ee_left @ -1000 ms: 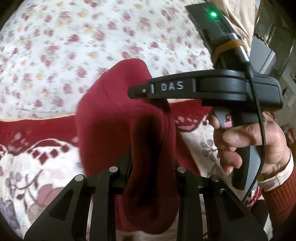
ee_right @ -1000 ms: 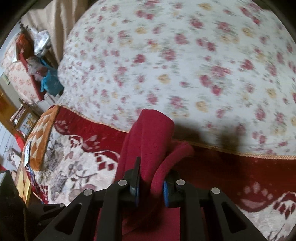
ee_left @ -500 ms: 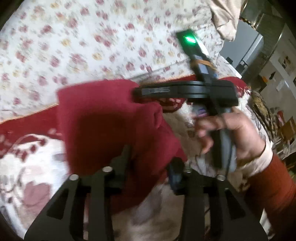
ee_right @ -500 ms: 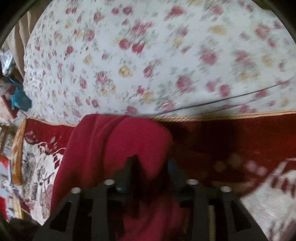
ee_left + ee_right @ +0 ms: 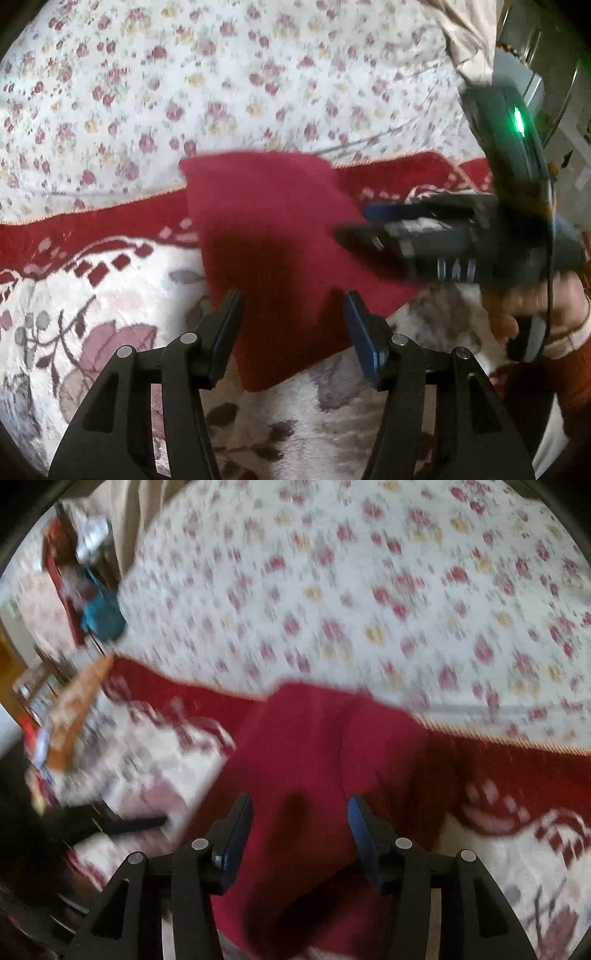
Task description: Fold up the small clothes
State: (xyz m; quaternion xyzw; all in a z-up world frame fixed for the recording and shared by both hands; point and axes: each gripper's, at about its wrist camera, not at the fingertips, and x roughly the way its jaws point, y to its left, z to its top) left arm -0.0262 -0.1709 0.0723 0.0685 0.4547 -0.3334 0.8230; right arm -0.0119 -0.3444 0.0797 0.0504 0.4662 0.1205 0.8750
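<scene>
A dark red knitted garment (image 5: 280, 236) lies folded flat on a patterned red and cream blanket (image 5: 74, 302). My left gripper (image 5: 293, 314) hangs just over its near edge, jaws opening, the cloth below the gap and free of the pads. In the right wrist view the same garment (image 5: 317, 760) lies under my right gripper (image 5: 300, 818), whose jaws are also opening with no cloth pinched. The right gripper (image 5: 354, 230) also shows, blurred, in the left wrist view at the garment's right side, held by a hand (image 5: 532, 314).
A white quilt with small red flowers (image 5: 221, 81) covers the bed beyond the blanket. At the far left of the right wrist view stand cluttered furniture and a blue item (image 5: 101, 616). A grey appliance (image 5: 524, 85) stands at the left view's top right.
Both grippers let go of the red garment and their jaws spread apart. The garment dropped from a hanging bunch to lying flat on the blanket. The right gripper moved to the right.
</scene>
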